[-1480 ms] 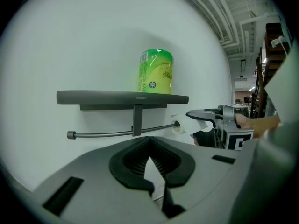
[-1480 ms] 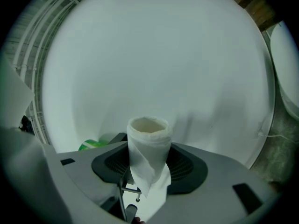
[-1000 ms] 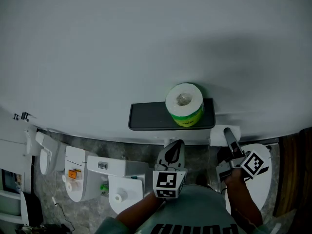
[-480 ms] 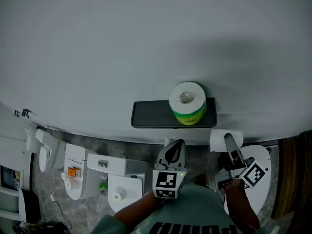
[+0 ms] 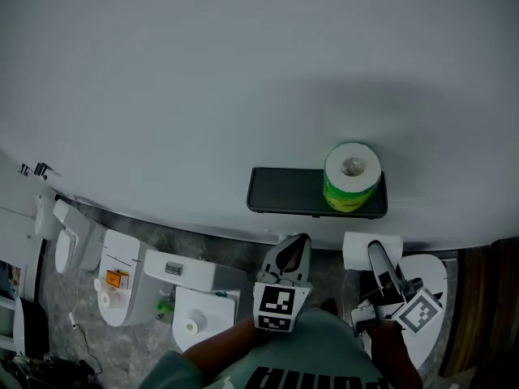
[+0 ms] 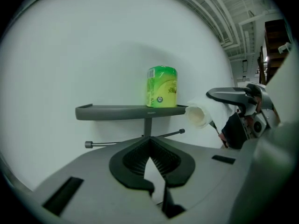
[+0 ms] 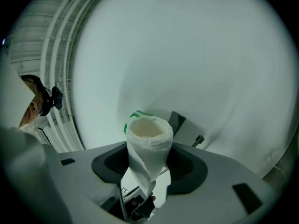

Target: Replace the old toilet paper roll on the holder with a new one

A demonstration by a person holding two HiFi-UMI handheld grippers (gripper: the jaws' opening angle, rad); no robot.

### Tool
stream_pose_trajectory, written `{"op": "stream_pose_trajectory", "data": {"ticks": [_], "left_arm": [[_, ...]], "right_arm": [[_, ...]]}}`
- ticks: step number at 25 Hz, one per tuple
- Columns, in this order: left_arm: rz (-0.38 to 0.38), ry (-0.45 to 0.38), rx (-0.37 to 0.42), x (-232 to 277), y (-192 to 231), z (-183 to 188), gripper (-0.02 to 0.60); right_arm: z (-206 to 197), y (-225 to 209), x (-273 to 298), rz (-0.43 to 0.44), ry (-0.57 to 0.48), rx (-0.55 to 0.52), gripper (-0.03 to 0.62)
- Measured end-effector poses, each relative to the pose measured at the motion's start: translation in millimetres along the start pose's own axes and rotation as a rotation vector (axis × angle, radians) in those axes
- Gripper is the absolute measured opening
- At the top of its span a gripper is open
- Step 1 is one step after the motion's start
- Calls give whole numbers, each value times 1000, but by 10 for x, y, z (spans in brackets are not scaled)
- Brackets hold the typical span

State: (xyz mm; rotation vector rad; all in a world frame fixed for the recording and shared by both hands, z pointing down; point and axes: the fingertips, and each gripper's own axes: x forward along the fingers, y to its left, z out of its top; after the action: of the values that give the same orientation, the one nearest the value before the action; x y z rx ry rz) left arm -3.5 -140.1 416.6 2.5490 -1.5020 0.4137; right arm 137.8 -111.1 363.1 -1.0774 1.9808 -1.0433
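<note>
A new roll in green wrap (image 5: 352, 177) (image 6: 162, 87) stands upright at the right end of the dark wall shelf (image 5: 292, 193) (image 6: 117, 112). Below the shelf the holder's rod (image 6: 135, 139) is bare. My right gripper (image 5: 381, 266) (image 7: 147, 157) is shut on the old roll (image 5: 357, 250) (image 7: 148, 143), a thin white roll squeezed between its jaws, held just under the shelf's right end. From the left gripper view the old roll (image 6: 198, 113) hangs right of the rod's tip. My left gripper (image 5: 290, 254) (image 6: 149, 141) is shut and holds nothing, below the shelf's middle.
Beneath me are a white toilet (image 5: 199, 298) and a white unit with an orange label (image 5: 113, 282) on a grey stone floor. A round white object (image 5: 430, 278) lies under the right gripper. Dark wood (image 5: 486, 298) runs along the right edge. The wall behind is plain white.
My right gripper has risen with the old roll and rolled a little. The left gripper has shifted slightly. The shelf and green roll now sit farther right in the head view.
</note>
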Motion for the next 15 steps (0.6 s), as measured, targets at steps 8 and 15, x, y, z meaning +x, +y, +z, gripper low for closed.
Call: {"op": "stream_pose_trajectory", "data": {"ticks": [8,15], "left_arm": [[48,-47,-39,-258,488,82,6],[106,-73,-90,-420,870,74,6]], "right_arm": [[-369,557,431,95,85,-73,232],[-474,944,891,168,146,-172,232]]}}
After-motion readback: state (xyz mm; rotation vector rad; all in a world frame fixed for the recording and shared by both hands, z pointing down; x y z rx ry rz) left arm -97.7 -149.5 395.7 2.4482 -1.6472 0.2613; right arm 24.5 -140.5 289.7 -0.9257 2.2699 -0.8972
